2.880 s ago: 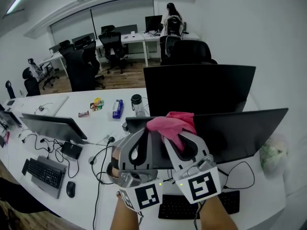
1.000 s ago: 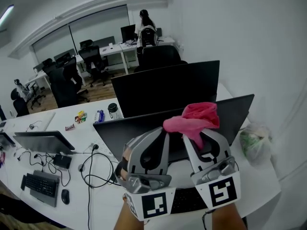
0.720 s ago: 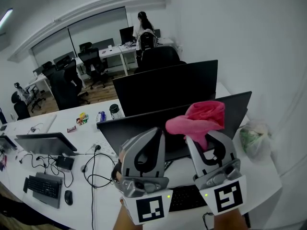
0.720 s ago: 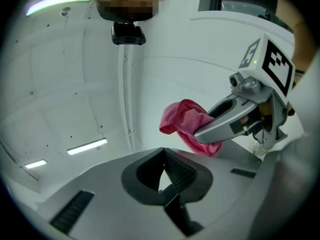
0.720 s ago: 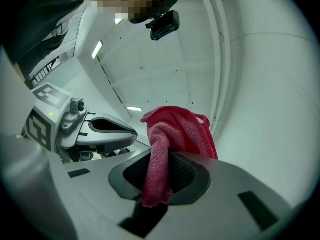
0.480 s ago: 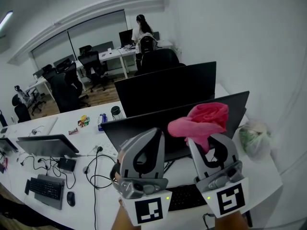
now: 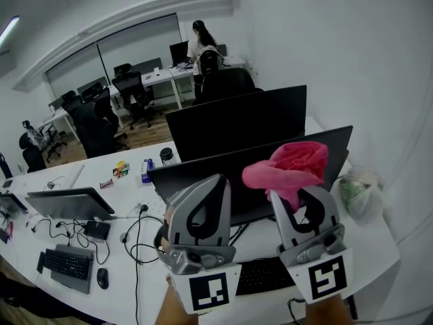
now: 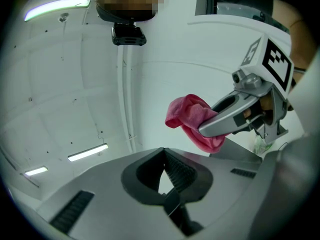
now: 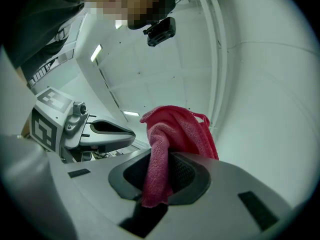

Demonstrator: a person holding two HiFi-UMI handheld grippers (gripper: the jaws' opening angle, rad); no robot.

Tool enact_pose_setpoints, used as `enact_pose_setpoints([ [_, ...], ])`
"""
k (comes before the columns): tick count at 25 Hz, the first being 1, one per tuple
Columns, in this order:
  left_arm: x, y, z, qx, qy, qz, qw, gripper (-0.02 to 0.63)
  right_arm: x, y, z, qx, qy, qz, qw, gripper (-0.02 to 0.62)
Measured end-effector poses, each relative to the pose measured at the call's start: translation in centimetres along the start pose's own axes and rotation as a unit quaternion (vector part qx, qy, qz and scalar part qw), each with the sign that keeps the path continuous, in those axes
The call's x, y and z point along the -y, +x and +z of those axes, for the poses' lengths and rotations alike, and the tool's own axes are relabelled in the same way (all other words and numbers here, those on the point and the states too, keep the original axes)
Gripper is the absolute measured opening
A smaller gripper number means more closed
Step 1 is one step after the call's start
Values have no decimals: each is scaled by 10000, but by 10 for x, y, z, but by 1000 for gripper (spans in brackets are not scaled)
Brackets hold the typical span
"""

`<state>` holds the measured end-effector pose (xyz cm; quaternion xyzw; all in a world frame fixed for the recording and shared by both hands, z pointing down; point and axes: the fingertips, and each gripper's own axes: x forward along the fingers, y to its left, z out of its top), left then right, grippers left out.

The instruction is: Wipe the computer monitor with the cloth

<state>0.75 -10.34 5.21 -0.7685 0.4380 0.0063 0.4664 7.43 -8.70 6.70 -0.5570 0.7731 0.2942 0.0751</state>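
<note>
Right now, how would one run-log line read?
right gripper: shut on pink cloth | left gripper: shut, empty | monitor: wiping not visibly begun

- Looks upward past the left gripper (image 8: 163,151): grey jaws closed tip to tip, with nothing between the dark ribbed pads.
- Shows the right gripper (image 8: 206,129) at the right, its jaws clamped on a pink cloth (image 8: 190,116) that bunches beyond the tips and hangs below them.
- Catches a black-and-white marker cube (image 8: 274,59) at the rear of the right gripper, near the upper right edge.
- Takes in a white ceiling (image 8: 60,84) with lit strip lights (image 8: 57,7), and a black camera (image 8: 129,35) at top centre.
</note>
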Motion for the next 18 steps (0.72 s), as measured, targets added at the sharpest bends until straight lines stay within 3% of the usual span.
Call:
enact_pose_setpoints([
  [18,2,1,1,-14,-9,-71,10000,5,-2,-2,-2,-88,-108,0,9999,80],
])
